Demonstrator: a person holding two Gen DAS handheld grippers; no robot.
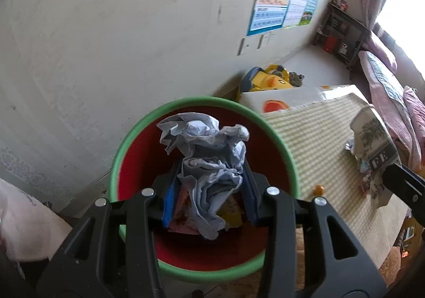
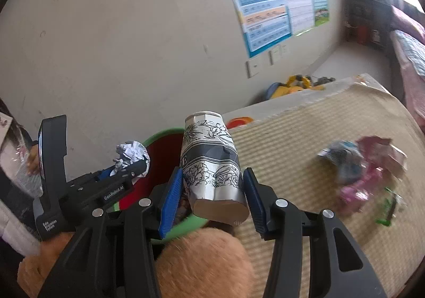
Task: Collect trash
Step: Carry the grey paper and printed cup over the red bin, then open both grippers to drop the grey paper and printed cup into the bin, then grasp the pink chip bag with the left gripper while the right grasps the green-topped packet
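Crumpled paper (image 1: 209, 165) is being pinched by the left gripper (image 1: 209, 191) above the green-rimmed red bin (image 1: 127, 144), while the right gripper (image 2: 212, 191) is clamping a crushed paper cup (image 2: 209, 162) beside it.

Both tools share one build. The left gripper (image 1: 209, 191) has matte black plastic arms with triangular cut-outs, round silver screw heads at the pivots, and ribbed blue pads (image 1: 170, 198) lining its fingers. The right gripper (image 2: 212, 199) matches it; white lettering marks the left one's side.
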